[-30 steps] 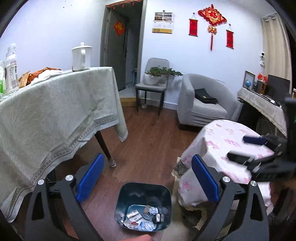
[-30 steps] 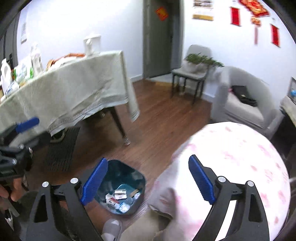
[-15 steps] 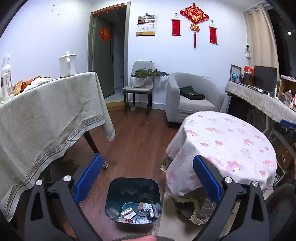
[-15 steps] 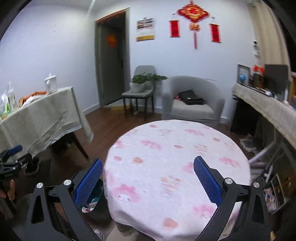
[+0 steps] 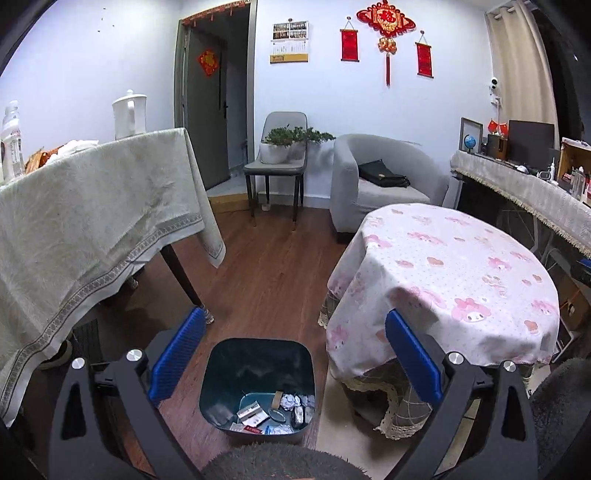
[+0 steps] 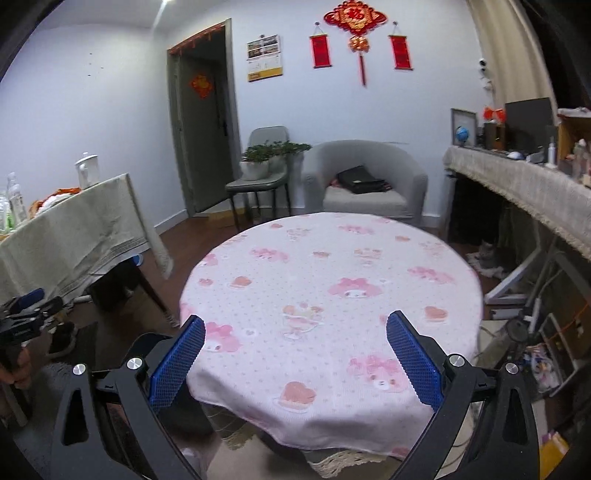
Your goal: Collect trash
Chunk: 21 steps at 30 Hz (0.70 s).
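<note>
One trash bin (image 5: 221, 373) stands on the floor. Two covered tables: round (image 6: 332, 295), rectangular (image 5: 92, 206). One armchair (image 5: 347, 173), one chair (image 5: 275, 170).

Round table (image 6: 332, 295) under a pink patterned cloth. Long table (image 5: 92, 221) in a grey-green cloth, bearing a white jug (image 5: 129, 114) and a bottle (image 5: 11, 140). Grey armchair (image 5: 384, 177) with a black bag (image 5: 384, 177) on its seat. Chair (image 5: 277, 162) carrying a potted plant (image 5: 284, 144). Red wall hangings (image 5: 386, 26).

We see a glossy plastic bin (image 5: 258, 369) holding crumpled paper scraps (image 5: 291, 400), matt printed cloth on the round table (image 6: 332, 295), smooth wood flooring (image 5: 266, 273)
</note>
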Available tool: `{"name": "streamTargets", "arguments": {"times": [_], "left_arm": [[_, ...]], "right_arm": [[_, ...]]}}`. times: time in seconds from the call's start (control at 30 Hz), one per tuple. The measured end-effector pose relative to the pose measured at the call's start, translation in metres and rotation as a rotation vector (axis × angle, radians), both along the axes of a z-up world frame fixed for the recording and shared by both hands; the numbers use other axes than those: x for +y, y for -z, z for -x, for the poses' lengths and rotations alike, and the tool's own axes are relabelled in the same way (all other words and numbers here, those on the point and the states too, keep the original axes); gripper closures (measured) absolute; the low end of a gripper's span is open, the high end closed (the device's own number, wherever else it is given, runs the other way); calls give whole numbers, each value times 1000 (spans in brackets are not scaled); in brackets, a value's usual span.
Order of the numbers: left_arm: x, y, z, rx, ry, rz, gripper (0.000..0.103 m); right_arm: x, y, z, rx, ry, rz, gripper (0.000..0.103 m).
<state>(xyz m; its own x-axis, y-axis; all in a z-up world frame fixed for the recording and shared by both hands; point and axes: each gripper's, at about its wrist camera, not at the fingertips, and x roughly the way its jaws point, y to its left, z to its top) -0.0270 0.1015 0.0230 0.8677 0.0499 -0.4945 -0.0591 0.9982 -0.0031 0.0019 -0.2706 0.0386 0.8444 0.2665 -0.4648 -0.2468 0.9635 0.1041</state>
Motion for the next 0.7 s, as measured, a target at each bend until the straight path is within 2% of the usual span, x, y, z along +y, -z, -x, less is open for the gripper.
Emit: {"name": "streamTargets", "arguments": {"times": [0.17, 0.33, 0.7], "left_arm": [[-1, 2, -1, 9, 3, -12, 3], [3, 3, 0, 16, 0, 13, 3], [1, 3, -1, 18, 6, 3, 3]], "right_arm": [[14, 0, 0, 2, -70, 23, 4], [16, 0, -2, 11, -77, 32, 4], [16, 0, -1, 13, -73, 30, 3]]}}
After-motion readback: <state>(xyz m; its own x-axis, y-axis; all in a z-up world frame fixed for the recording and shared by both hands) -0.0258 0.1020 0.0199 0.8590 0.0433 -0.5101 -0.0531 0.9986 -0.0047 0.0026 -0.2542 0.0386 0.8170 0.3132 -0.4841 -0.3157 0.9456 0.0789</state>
